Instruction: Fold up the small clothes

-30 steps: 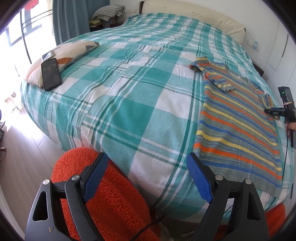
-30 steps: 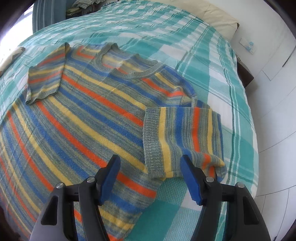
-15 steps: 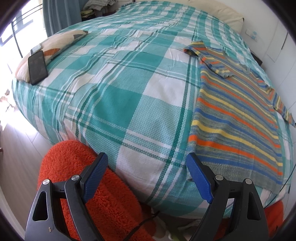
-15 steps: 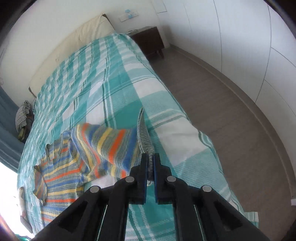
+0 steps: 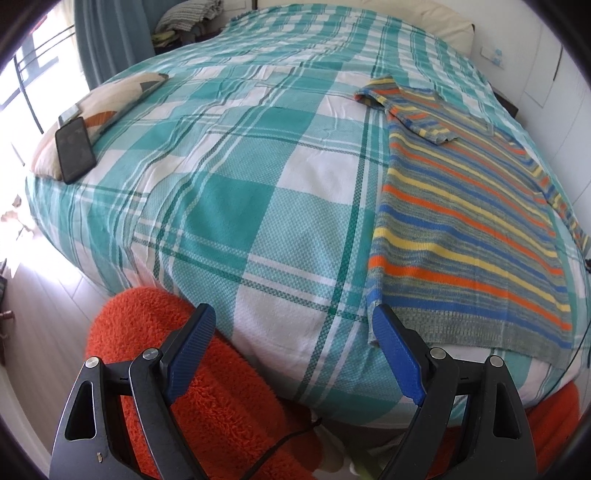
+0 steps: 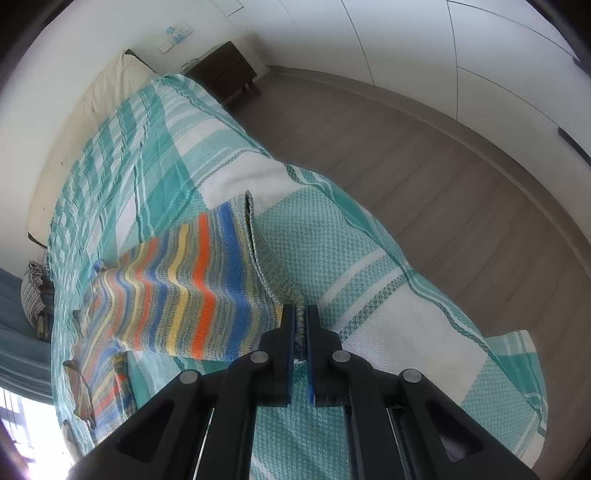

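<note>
Left gripper [image 5: 291, 347] sits low at the foot of the bed, its blue fingers [image 5: 190, 349] spread wide with nothing between them. Under it there's a fuzzy orange rug [image 5: 207, 402] with a thin black cable [image 5: 280, 443] trailing across. Just past the right-hand finger, the hem corner of the striped sweater [image 5: 465, 229] hangs at the edge of the bed, near the finger but not touching it. The sweater lies flat on the right side of the teal checked bedspread [image 5: 236, 192], hem toward the foot, one sleeve folded in over the chest near the neck. Over on the far left edge, a dark phone [image 5: 75, 149] rests on a patterned cushion [image 5: 110, 107], well apart from the sweater. Beyond that, a pile of folded laundry [image 5: 188, 16] by the blue curtain [image 5: 107, 44], and a cream pillow [image 5: 424, 22] at the head.

Right gripper [image 6: 300, 326] now: fingers clamped tight on the grey ribbed cuff of the sweater's [image 6: 184, 291] other sleeve, which is pulled out straight and lifted off the bedspread [image 6: 369, 288] toward the bed's edge. Further on, wooden floor [image 6: 424, 177], then a dark nightstand [image 6: 225, 72] by the white wall
</note>
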Tool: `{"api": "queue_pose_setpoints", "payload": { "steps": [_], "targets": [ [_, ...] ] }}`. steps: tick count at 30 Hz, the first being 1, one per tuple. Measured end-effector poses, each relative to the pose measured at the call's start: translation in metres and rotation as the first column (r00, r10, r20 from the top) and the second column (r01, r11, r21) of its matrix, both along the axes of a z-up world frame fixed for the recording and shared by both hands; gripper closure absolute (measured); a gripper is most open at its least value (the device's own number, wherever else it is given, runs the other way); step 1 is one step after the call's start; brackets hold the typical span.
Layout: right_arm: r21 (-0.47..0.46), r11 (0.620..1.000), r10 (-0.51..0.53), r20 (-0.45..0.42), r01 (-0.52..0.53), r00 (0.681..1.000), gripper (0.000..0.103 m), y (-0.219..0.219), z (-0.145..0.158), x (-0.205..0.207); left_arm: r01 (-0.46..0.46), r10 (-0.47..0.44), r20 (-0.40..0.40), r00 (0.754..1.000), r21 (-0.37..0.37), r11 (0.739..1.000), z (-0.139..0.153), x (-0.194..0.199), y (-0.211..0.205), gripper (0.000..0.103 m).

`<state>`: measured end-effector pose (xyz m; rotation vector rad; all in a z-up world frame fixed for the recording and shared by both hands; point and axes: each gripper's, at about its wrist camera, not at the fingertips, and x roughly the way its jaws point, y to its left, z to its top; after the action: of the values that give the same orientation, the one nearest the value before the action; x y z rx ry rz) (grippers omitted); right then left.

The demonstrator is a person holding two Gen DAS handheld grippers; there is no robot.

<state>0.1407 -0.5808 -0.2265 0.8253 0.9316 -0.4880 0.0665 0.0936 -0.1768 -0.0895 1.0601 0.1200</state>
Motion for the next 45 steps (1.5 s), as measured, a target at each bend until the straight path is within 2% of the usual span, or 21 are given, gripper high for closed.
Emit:
{"api": "queue_pose_setpoints", "payload": {
  "steps": [2,4,5,6,8,11,14,17,21,23,25,27,31,34,36,38,41,43,44,45],
  "targets": [
    [0.003,0.999,0.040,0.001,-0.040,0.999,0.095,0.000,0.001,0.002,-0.004,0.004,-0.003,1.000,-0.010,1.000,-0.001,0.000,0.001,0.015],
    [-0.013,0.996,0.083,0.002,-0.083,0.997,0.084,-0.001,0.008,0.000,-0.006,0.006,0.009,1.000,-0.015,1.000,0.001,-0.001,0.001,0.015],
    [-0.020,0.996,0.091,0.011,-0.091,0.996,0.072,-0.003,0.014,-0.004,-0.007,0.007,0.016,1.000,-0.019,1.000,0.002,-0.001,0.001,0.015],
    [-0.025,0.995,0.095,0.030,-0.094,0.995,0.067,-0.006,0.019,-0.009,-0.008,0.009,0.020,1.000,-0.024,1.000,0.003,-0.002,0.002,0.015],
    [-0.033,0.995,0.096,0.051,-0.095,0.994,0.067,-0.013,0.030,-0.019,-0.009,0.010,0.025,1.000,-0.038,0.999,0.004,-0.002,0.003,0.015],
    [-0.073,0.992,0.109,0.034,-0.106,0.993,0.067,-0.016,0.048,-0.032,-0.005,0.007,0.040,0.999,-0.058,0.998,0.008,-0.004,0.004,0.015],
    [-0.128,0.975,0.188,0.026,-0.183,0.982,0.067,0.000,0.075,-0.038,0.005,0.000,0.072,0.997,-0.069,0.998,0.016,-0.007,0.006,0.015],
    [-0.203,0.935,0.311,0.068,-0.292,0.948,0.067,0.035,0.121,-0.028,0.009,0.000,0.108,0.994,-0.080,0.997,0.029,-0.012,0.009,0.015],
    [-0.348,0.836,0.491,0.129,-0.425,0.861,0.067,0.086,0.188,0.004,0.032,-0.025,0.134,0.991,-0.051,0.998,0.039,-0.020,0.005,0.013],
    [-0.371,0.798,0.551,0.129,-0.476,0.824,0.067,0.100,0.201,0.026,0.075,-0.071,0.112,0.991,-0.033,0.997,0.040,-0.017,-0.005,0.013],
    [-0.346,0.771,0.596,0.097,-0.534,0.797,0.067,0.105,0.197,0.056,0.101,-0.098,0.091,0.991,-0.021,0.995,0.043,-0.014,-0.016,0.013],
    [-0.318,0.748,0.631,0.066,-0.583,0.773,0.067,0.108,0.182,0.090,0.112,-0.108,0.097,0.989,-0.045,0.993,0.049,-0.013,-0.023,0.013],
    [-0.211,0.721,0.683,0.059,-0.660,0.728,0.067,0.116,0.136,0.165,0.113,-0.106,0.095,0.990,-0.069,0.991,0.045,-0.013,-0.031,0.011],
    [-0.154,0.714,0.696,0.043,-0.683,0.717,0.067,0.126,0.099,0.217,0.122,-0.121,0.037,0.992,-0.021,0.992,0.029,-0.006,-0.035,0.011],
    [-0.142,0.706,0.703,0.012,-0.694,0.711,0.067,0.132,0.080,0.247,0.121,-0.121,-0.003,0.993,-0.043,0.992,0.022,0.003,-0.035,0.011],
    [-0.130,0.699,0.707,-0.021,-0.703,0.707,0.067,0.135,0.063,0.273,0.117,-0.117,-0.004,0.993,-0.060,0.991,0.017,0.008,-0.036,0.011],
    [-0.098,0.672,0.733,-0.053,-0.734,0.678,0.068,0.140,0.041,0.298,0.118,-0.120,-0.039,0.992,-0.054,0.992,0.008,0.016,-0.040,0.011],
    [-0.079,0.651,0.751,-0.071,-0.755,0.656,0.074,0.142,0.030,0.309,0.124,-0.127,-0.050,0.991,-0.054,0.991,0.003,0.018,-0.042,0.011],
    [-0.070,0.639,0.760,-0.090,-0.766,0.643,0.102,0.143,0.024,0.314,0.125,-0.128,-0.059,0.990,-0.048,0.991,0.000,0.019,-0.042,0.011],
    [-0.072,0.619,0.773,-0.117,-0.782,0.623,0.102,0.147,0.021,0.317,0.124,-0.127,-0.071,0.989,-0.045,0.991,-0.002,0.020,-0.042,0.011]
  ]
}}
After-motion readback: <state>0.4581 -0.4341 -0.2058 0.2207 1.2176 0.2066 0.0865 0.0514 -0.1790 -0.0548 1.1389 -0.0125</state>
